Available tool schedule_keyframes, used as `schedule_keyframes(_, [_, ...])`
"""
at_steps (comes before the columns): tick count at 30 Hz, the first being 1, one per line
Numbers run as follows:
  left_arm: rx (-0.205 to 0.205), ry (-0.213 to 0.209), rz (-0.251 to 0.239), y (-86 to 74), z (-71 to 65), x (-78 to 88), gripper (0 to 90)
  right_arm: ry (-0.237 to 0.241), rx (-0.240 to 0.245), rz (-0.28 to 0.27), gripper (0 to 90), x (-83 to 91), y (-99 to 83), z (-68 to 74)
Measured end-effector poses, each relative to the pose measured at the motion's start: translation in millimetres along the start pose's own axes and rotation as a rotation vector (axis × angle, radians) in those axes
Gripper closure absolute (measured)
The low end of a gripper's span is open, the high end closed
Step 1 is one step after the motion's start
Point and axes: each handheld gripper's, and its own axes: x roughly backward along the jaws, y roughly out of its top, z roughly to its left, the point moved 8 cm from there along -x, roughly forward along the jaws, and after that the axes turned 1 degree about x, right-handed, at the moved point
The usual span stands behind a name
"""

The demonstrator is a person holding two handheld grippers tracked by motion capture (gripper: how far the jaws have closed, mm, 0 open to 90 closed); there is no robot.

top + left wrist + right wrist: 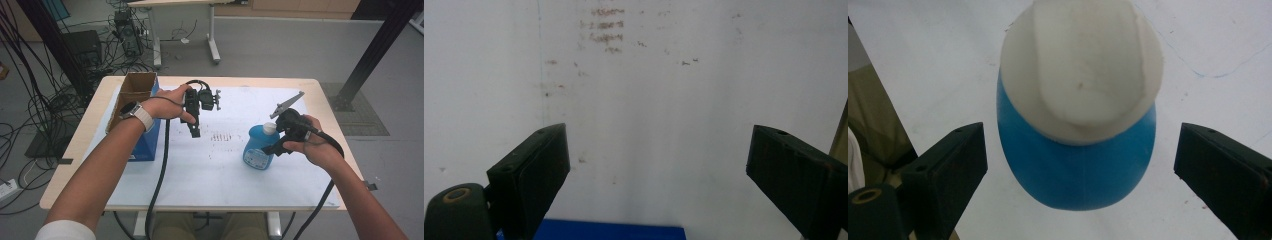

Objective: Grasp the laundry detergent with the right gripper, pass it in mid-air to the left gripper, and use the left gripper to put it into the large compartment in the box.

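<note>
A blue bottle (257, 147) with a white cap (270, 128) stands upright on the white sheet (225, 175), right of the middle. My right gripper (272, 145) hovers just above it, pointing down, jaws open. In the right gripper view the cap (1082, 65) and the blue bottle body (1073, 170) lie between the spread jaws, which stand apart from it. My left gripper (194, 131) hangs over the sheet near the box, pointing down. In the left gripper view its jaws stand wide apart above the bare white sheet (649, 100), with nothing between them.
An open cardboard box (131, 97) with a blue side (145, 142) stands at the table's left, under my left forearm. A strip of that blue box (614, 232) shows at the bottom of the left gripper view. Faint marks (222, 136) stain the sheet's middle. Cables trail off the table's near edge.
</note>
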Motion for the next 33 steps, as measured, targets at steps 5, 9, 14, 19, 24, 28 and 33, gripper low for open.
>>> schedule_keyframes(5, [-0.001,-0.001,0.0,0.4,0.4,-1.1,10.7,0.004,-0.001,-0.009,6.8,-3.2,-1.6,-0.1])
schedule_keyframes(9, [0.0,-0.002,0.001,0.5,0.5,-1.5,10.6,0.006,-0.001,-0.017,6.8,-4.3,-1.9,0.0])
schedule_keyframes(14, [0.0,-0.003,0.0,0.9,0.4,-2.6,10.6,0.01,-0.002,-0.029,6.8,-7.2,-2.9,1.2])
schedule_keyframes(19, [0.003,-0.003,-0.005,0.9,0.5,-3.0,10.6,0.01,-0.002,-0.037,6.8,-8.5,-3.7,1.6])
schedule_keyframes(24, [0.002,-0.003,-0.004,0.8,0.7,-3.3,10.6,0.01,0.0,-0.056,6.8,-9.6,-3.7,1.8])
schedule_keyframes(28, [0.001,-0.002,-0.003,0.3,1.0,-3.3,10.6,0.01,-0.003,-0.063,6.8,-11.4,-5.0,2.1])
schedule_keyframes(33, [0.003,-0.001,-0.003,-0.1,1.0,-3.4,10.6,0.005,-0.01,-0.08,6.7,-13.1,-7.2,1.9])
